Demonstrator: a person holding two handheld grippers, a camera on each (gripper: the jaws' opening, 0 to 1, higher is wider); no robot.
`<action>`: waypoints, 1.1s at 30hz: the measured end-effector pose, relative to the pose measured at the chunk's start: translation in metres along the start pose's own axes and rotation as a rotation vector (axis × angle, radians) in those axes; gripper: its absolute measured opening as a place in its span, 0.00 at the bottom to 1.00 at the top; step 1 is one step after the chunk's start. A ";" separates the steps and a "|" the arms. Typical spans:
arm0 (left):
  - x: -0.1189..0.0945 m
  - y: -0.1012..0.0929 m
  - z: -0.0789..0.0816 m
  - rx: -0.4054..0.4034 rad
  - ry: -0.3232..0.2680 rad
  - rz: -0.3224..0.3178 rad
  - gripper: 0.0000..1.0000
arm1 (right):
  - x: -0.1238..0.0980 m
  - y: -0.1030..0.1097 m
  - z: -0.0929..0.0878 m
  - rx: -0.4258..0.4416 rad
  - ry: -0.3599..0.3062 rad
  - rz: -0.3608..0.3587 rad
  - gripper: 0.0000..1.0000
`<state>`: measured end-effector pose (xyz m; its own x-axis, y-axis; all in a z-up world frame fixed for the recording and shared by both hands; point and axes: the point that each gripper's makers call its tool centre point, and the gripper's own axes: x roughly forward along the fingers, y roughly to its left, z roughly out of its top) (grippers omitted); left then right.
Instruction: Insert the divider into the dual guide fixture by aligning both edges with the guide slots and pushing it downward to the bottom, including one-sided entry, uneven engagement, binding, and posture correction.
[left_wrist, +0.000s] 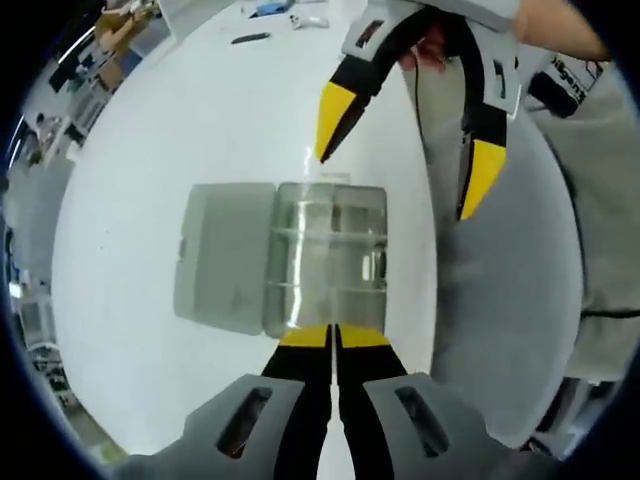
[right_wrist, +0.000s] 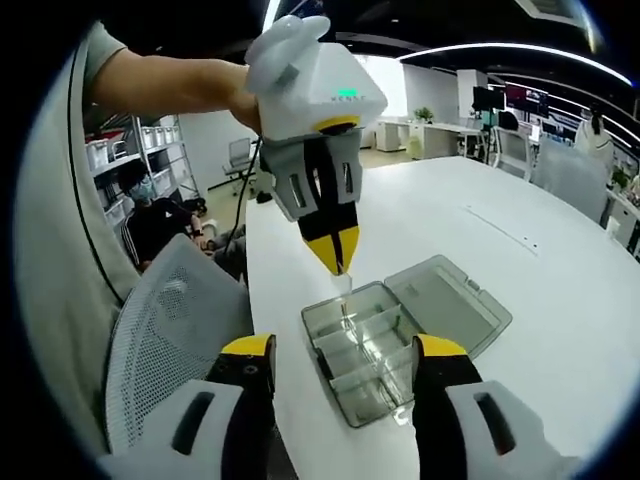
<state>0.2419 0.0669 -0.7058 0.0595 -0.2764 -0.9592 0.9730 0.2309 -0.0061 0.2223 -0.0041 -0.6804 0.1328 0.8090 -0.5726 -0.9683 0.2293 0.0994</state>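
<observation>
I'm working over a white table (right_wrist: 560, 260) in an open office — the left gripper (left_wrist: 334, 336) is pinching the clear divider (right_wrist: 343, 297) above the open box (right_wrist: 375, 345); the right gripper (right_wrist: 345, 362) is hanging spread.

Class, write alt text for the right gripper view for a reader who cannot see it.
A person's left hand-held gripper, jaws shut, points down over an open clear plastic compartment box on a white table, apparently holding a thin clear divider at its near edge. The right hand-held gripper is open in the foreground, and a mesh chair stands at left.
</observation>
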 end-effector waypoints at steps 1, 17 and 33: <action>0.000 0.000 0.000 0.001 0.000 0.000 0.00 | 0.000 0.000 0.000 0.001 0.001 -0.001 0.52; 0.006 -0.001 0.000 -0.002 -0.002 -0.002 0.00 | -0.002 -0.001 -0.003 0.011 0.000 -0.002 0.52; 0.011 0.000 -0.004 0.005 0.009 0.004 0.00 | -0.003 -0.001 -0.003 0.024 -0.004 -0.001 0.52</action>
<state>0.2419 0.0676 -0.7169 0.0614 -0.2675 -0.9616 0.9738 0.2275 -0.0011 0.2220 -0.0082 -0.6819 0.1341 0.8109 -0.5696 -0.9628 0.2426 0.1187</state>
